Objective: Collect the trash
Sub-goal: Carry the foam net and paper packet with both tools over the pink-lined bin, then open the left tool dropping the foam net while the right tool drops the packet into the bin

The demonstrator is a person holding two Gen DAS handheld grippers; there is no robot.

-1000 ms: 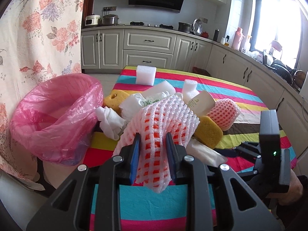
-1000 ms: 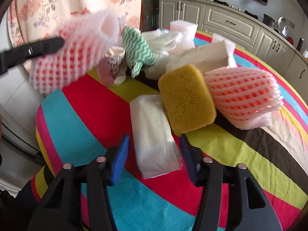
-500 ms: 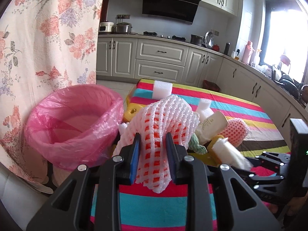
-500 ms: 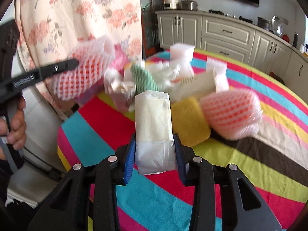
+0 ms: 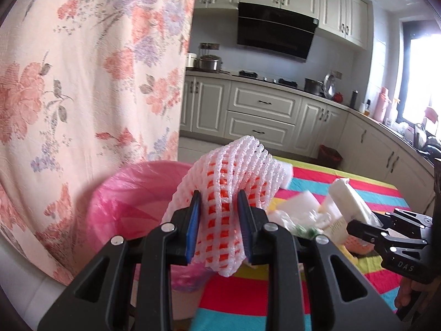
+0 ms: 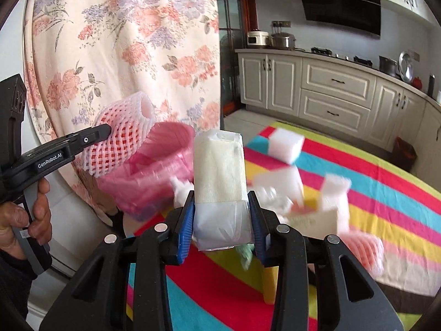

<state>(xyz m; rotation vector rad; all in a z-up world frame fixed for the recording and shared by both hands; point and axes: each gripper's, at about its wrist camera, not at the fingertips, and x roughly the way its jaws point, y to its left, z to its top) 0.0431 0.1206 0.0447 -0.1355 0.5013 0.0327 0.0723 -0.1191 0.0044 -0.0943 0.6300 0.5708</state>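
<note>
Left tongs [image 5: 219,219] are pinched on the squishy pink-and-white foam fruit net [image 5: 234,182] over the pink-lined trash bin [image 5: 132,193], right tongs [image 6: 222,222] clamp a soft plastic-wrapped white tissue pack [image 6: 219,176] by its lower end, both probably feather-light and crushable.

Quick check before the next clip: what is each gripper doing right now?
Left gripper: closed on the foam fruit net, near the pink-lined bin.
Right gripper: closed on the tissue packet.

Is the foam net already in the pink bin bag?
Not yet. The foam net sits clamped in the left tongs, held above the pink bin bag.
</note>
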